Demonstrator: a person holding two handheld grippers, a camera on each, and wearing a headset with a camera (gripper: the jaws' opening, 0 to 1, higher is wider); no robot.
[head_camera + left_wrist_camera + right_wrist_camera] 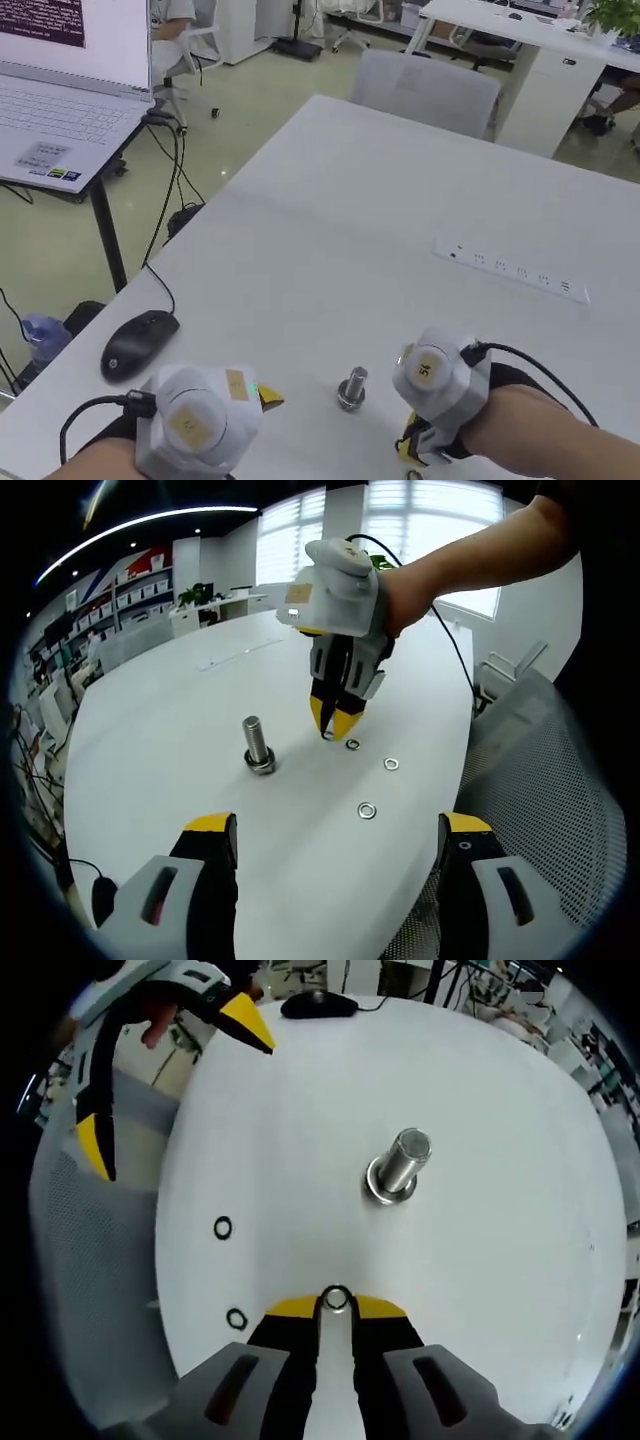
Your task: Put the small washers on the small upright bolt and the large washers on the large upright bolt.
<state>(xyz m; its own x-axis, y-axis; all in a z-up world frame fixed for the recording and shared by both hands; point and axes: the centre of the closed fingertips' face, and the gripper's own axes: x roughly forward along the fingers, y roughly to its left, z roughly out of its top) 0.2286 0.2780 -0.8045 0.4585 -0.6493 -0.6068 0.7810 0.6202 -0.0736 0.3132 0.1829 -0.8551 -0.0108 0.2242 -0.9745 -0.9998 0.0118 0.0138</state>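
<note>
1. Our right tongs point(336, 1305) are clenched on a washer point(336, 1298), pinched by its rim between the yellow tips, with its open hole facing us.
2. The upright bolt point(398, 1165) stands on the white tabletop point(480, 1290) at about one o'clock from those tips in the right gripper view, near but apart. Its long axis is vertical, threaded end up, so we judge the washer must travel over the top and then drop straight down.
3. The right tongs are the nearer pair. Our left tongs point(337, 825) are released, jaws wide, by the tabletop's edge.
4. The bolt is bright steel with a wider collar at its foot. We cannot tell whether that collar is its head or stacked washers.
5. The loose washers point(391, 764) lie flat at four o'clock of the bolt in the left gripper view. They are thin steel rings, and we cannot sort them into large and small.
</note>
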